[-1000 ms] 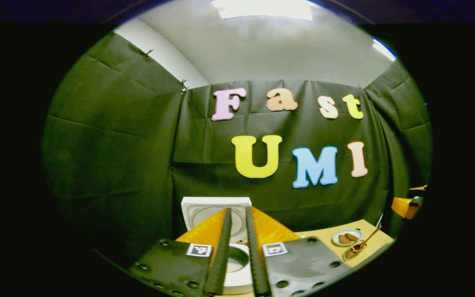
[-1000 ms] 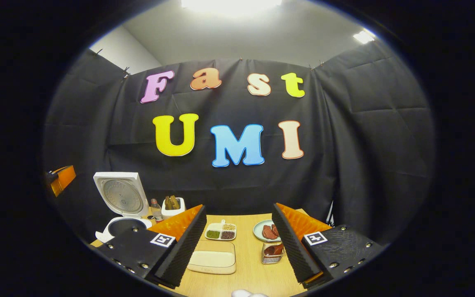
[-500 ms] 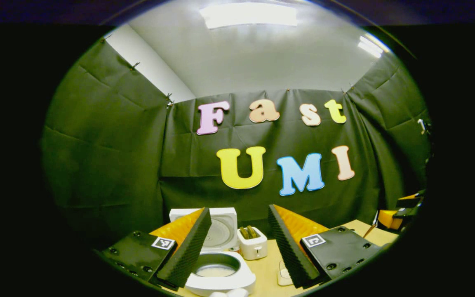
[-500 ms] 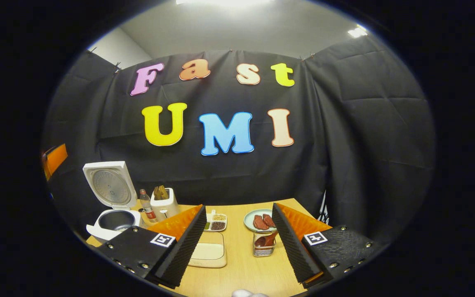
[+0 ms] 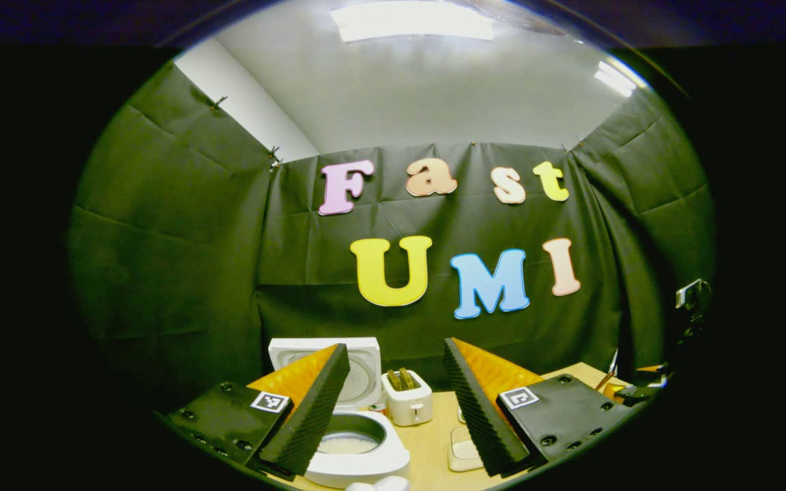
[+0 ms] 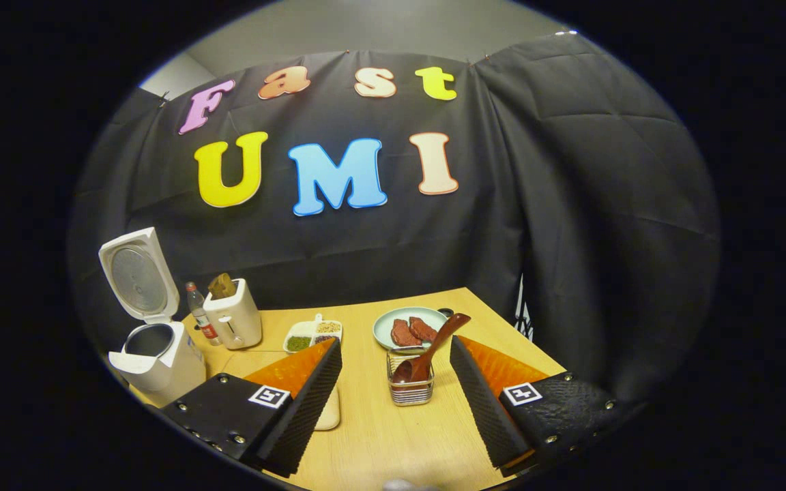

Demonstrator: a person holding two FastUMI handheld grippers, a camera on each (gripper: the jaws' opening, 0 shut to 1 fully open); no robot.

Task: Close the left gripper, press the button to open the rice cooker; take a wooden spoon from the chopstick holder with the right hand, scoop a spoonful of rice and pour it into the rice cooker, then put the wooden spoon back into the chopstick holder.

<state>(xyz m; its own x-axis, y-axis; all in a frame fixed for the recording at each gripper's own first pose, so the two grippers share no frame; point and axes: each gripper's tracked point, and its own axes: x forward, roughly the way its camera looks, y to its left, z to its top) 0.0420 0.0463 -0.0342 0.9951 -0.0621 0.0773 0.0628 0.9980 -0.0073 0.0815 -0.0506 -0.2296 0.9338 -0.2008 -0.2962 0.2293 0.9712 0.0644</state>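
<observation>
Left gripper view: left gripper [image 5: 393,402] at bottom centre, fingers spread wide, nothing between them. Rice cooker [image 5: 355,447] at lower left-centre, lid [image 5: 359,365] standing up open behind the pot, partly hidden by the near finger; pale contents in the pot. White toaster [image 5: 406,399] just right of the cooker, two slices sticking out of the top. Small pale container [image 5: 462,453] at bottom centre beside the right-hand finger, mostly hidden. Tabletop [image 5: 434,436] is light wood.

Right gripper view: right gripper [image 6: 396,389] at bottom centre, fingers wide apart, holding nothing. Chopstick holder [image 6: 410,389], a wire basket, stands on the tabletop [image 6: 393,443] between the fingers, not touching either. Wooden spoon [image 6: 434,348] sits in it, bowl down, handle leaning up to the right. Plate [image 6: 410,327] with brown pieces just behind the holder. Divided dish [image 6: 312,335] of grains left of the plate. Toaster [image 6: 233,320] and a small bottle [image 6: 200,320] farther left. Rice cooker [image 6: 154,358] at far left, lid [image 6: 137,276] raised. Pale tray [image 6: 328,412] mostly behind the left-hand finger.
</observation>
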